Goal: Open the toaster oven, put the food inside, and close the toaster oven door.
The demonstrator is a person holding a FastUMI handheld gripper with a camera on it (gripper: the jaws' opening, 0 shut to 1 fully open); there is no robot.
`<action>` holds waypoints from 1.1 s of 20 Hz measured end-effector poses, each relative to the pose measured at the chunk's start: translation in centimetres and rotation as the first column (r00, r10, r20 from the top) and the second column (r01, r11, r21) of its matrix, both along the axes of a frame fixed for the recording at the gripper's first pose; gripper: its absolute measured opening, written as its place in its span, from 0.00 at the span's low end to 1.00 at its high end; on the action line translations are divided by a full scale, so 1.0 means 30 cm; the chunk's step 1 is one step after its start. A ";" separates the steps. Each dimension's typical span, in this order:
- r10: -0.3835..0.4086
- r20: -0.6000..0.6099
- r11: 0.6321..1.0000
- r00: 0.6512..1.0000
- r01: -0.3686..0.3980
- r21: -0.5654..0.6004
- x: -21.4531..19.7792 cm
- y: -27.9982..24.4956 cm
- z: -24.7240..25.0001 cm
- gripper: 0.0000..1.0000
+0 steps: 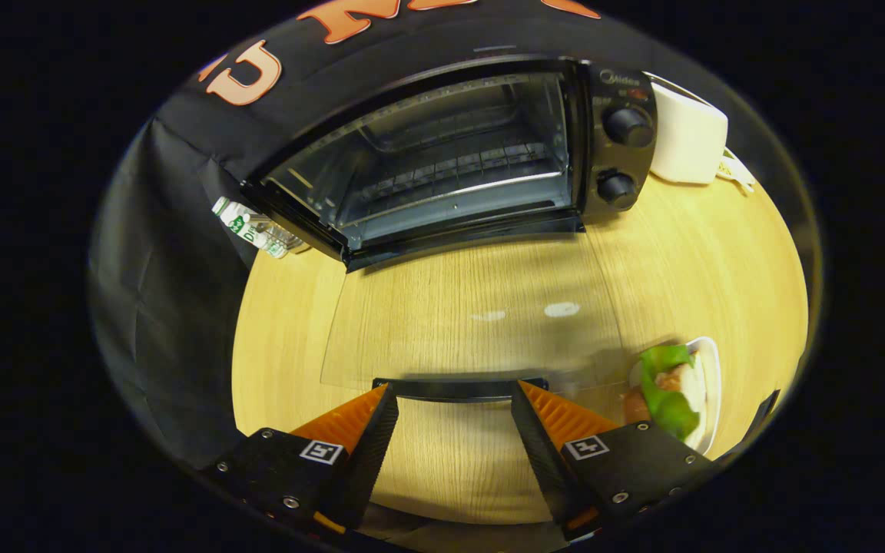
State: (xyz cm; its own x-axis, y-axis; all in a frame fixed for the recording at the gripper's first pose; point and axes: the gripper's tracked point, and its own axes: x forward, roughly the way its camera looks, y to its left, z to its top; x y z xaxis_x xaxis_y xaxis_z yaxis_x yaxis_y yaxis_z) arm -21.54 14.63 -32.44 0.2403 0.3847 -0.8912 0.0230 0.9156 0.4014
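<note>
A pale wood-grain counter (681, 253) fills the booth floor, backed by black cloth. The tongs (454, 399) stand spread wide, gripping nothing; their tips sit at the dark handle bar (459, 386) of the clear glass oven door (473, 322), which lies folded flat just ahead, so the counter's grain shows through it. Whether the tips touch the bar cannot be told. Beyond the door, the black toaster oven (442, 161) gapes, its wire rack (458, 173) bare. To the right of the tongs, just beside the door's corner, a white plate (710, 384) carries the food (669, 388), green leaf over something pale and reddish.

Opening looks done; loading comes next. That calls for swinging right, clamping the plate's rim or the food, then carrying it over the flat door onto the rack without dragging on the glass.
</note>
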 end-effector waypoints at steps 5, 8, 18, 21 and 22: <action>-0.001 0.143 1.000 0.990 0.005 -0.026 0.037 -0.148 0.214 0.95; -0.007 0.221 0.988 0.975 0.041 -0.146 0.054 -0.312 0.239 0.95; 0.154 0.048 0.915 0.987 -0.124 -0.385 -0.139 -0.408 -0.035 0.96; 0.169 0.040 0.896 0.985 -0.137 -0.423 -0.140 -0.421 -0.077 0.93; 0.157 0.033 0.894 0.987 -0.128 -0.430 -0.137 -0.427 -0.087 0.91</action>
